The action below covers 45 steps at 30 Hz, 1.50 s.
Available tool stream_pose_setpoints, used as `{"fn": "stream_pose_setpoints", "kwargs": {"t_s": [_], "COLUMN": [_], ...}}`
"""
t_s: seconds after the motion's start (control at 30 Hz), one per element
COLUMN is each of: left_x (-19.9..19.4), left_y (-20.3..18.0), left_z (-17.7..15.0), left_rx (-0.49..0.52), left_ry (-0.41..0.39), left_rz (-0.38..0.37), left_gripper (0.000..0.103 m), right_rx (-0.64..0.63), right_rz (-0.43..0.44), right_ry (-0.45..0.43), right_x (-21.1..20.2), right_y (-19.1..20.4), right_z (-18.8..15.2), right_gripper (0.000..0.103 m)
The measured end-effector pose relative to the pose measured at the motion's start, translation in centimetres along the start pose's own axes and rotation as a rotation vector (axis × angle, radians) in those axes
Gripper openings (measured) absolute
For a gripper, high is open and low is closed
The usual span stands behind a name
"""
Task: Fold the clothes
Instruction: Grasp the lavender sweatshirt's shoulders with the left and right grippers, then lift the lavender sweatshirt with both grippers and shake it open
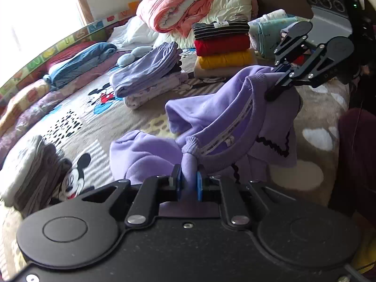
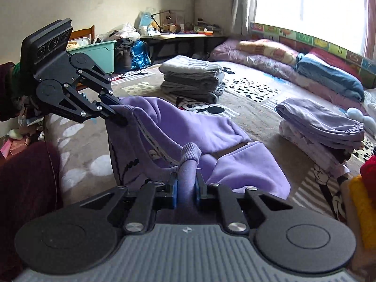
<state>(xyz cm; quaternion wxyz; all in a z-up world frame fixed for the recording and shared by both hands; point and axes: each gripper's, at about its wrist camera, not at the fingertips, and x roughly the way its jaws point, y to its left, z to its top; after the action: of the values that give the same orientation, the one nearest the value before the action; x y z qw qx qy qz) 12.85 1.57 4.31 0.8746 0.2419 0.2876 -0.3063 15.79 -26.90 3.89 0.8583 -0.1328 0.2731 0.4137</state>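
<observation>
A lavender sweatshirt (image 1: pixel 211 110) hangs bunched between both grippers above the Mickey Mouse bedspread (image 1: pixel 77 127). Its neckline tape and label face up, and a ribbed cuff sticks up by each jaw pair. My left gripper (image 1: pixel 188 178) is shut on a fold of the sweatshirt next to a cuff. Up on the right of the left wrist view, my right gripper (image 1: pixel 272 94) pinches the collar edge. In the right wrist view the sweatshirt (image 2: pixel 164 117) drapes leftward from my right gripper (image 2: pixel 186 183), shut on the fabric, to my left gripper (image 2: pixel 119 118) at the shoulder.
Folded piles lie on the bed: striped, red and yellow tops (image 1: pixel 222 44), lavender trousers (image 1: pixel 148 72), grey garments (image 2: pixel 190 80). A pink quilt (image 1: pixel 183 2) lies at the back. A green bin (image 2: pixel 98 51) and cluttered desk stand beyond. A dark red sleeve (image 2: pixel 25 183) is at left.
</observation>
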Motion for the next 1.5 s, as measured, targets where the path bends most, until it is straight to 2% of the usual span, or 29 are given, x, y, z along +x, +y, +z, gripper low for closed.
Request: {"fn": "stream_pose_setpoints", "kwargs": {"t_s": [0.27, 0.47, 0.7, 0.83, 1.0, 1.23, 1.5], "left_x": [-2.3, -3.4, -6.4, -8.3, -11.2, -15.7, -19.8], "left_y": [-5.1, -7.8, -8.6, -8.9, -8.0, -5.9, -2.8], "left_z": [-2.3, -4.5, -4.1, -3.5, -0.1, 4.5, 8.5], "left_rx": [0.057, 0.095, 0.146, 0.180, 0.271, 0.379, 0.470], "left_ry": [0.015, 0.022, -0.035, -0.072, -0.132, -0.204, -0.258], "left_rz": [0.063, 0.088, 0.128, 0.150, 0.178, 0.220, 0.276], "left_gripper": [0.010, 0.010, 0.009, 0.009, 0.009, 0.009, 0.009], "right_rx": [-0.094, -0.172, -0.251, -0.314, -0.393, -0.484, -0.499], "right_rz": [-0.045, -0.054, -0.079, -0.094, -0.113, -0.140, -0.111], "right_ry": [-0.010, 0.019, 0.020, 0.018, 0.015, -0.009, -0.055], "right_x": [-1.6, -2.1, -3.9, -6.3, -9.4, -13.9, -16.9], "right_y": [5.6, 9.1, 12.0, 12.4, 13.0, 12.2, 9.9], "right_z": [-3.0, -5.3, -6.3, -3.7, -0.4, 7.0, 13.6], "right_gripper": [0.016, 0.016, 0.015, 0.014, 0.014, 0.014, 0.014]}}
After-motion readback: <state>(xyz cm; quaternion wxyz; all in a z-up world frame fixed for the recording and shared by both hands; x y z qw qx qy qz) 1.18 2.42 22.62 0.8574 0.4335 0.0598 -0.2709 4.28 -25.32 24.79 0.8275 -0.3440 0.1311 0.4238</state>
